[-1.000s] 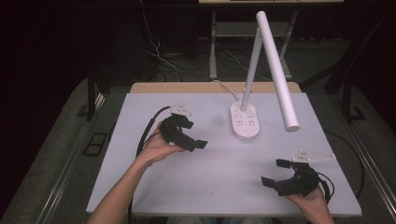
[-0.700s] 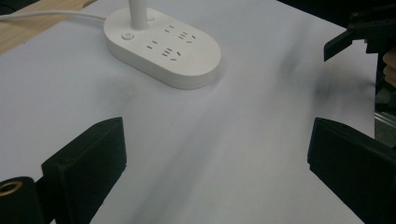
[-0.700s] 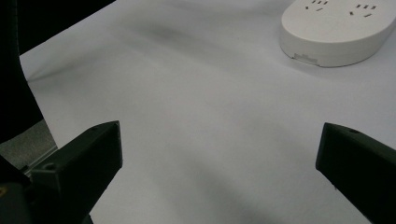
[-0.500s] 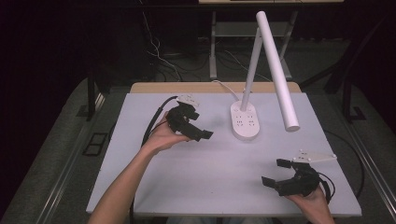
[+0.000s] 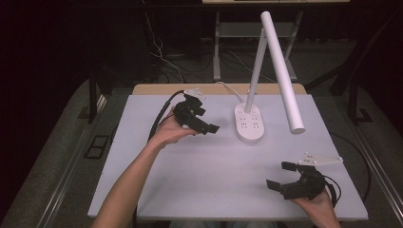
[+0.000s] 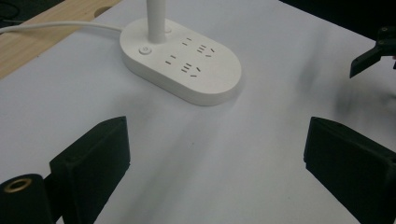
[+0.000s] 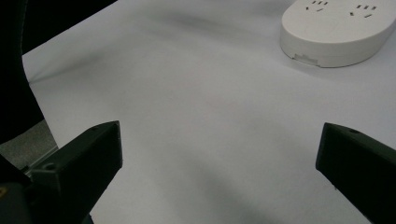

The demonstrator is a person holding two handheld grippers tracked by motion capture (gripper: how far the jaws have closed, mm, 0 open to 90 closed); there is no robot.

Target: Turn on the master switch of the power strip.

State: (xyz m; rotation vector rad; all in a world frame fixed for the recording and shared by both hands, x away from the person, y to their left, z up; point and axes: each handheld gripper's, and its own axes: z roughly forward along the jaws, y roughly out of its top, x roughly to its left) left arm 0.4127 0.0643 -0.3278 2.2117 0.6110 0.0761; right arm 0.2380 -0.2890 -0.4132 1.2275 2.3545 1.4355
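Two grippers with jaws spread, left gripper (image 5: 203,124) moved nearer the lamp base (image 5: 249,123), right gripper (image 5: 280,175) unmoved.

Broad bare stretch of pale grey tabletop (image 5: 209,180) across centre and lower frame, open for passage. Blocking upper centre: white oval lamp base with sockets (image 5: 249,123); slanting over upper right, long white tubular lamp head (image 5: 282,71).

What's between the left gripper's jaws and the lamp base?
Nothing: bare white table runs from the open left gripper to the lamp base, as the left gripper view shows.
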